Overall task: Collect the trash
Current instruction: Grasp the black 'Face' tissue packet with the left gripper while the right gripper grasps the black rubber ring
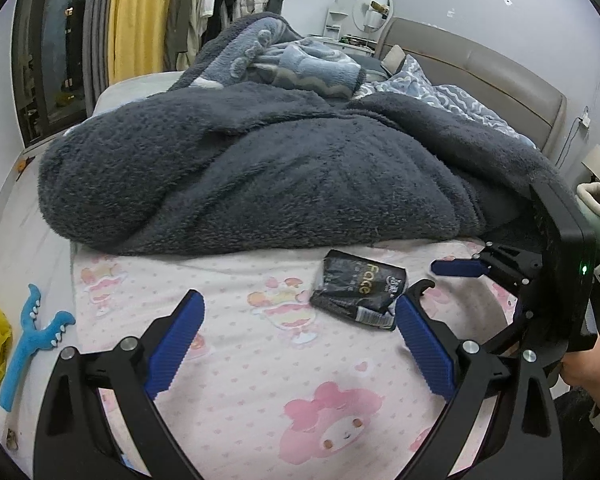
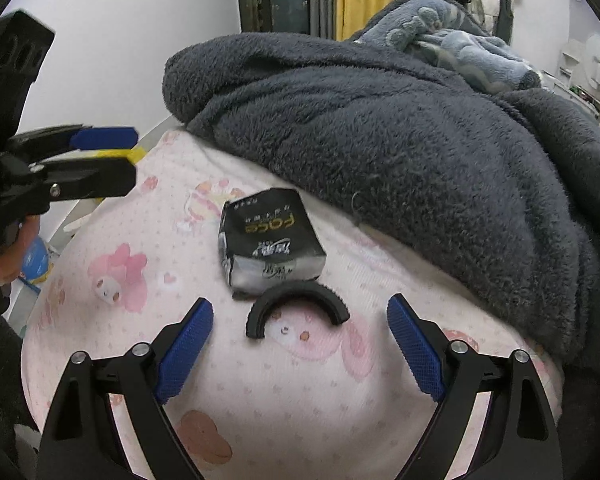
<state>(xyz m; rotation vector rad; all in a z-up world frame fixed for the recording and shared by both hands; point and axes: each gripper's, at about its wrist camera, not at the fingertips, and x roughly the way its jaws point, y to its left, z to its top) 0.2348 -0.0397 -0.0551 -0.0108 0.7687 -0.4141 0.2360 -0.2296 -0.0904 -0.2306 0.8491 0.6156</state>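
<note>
While the black tissue packet (image 2: 270, 242) lies on the pink sheet (image 2: 300, 400) just below the dark fleece blanket (image 2: 400, 140), your right gripper (image 2: 300, 344) hangs spread and empty short of it. A black curved piece (image 2: 296, 306) sits against the packet's near edge, so closing early risks clamping that instead. Your left gripper (image 1: 296, 324), also spread and empty, sits beside the packet and could nudge it under the blanket.

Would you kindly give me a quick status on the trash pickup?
Left gripper open, empty. Right gripper open, empty, black half-ring piece between its fingers. Black tissue pack loose on pink bedsheet. Grey blanket just behind.
</note>
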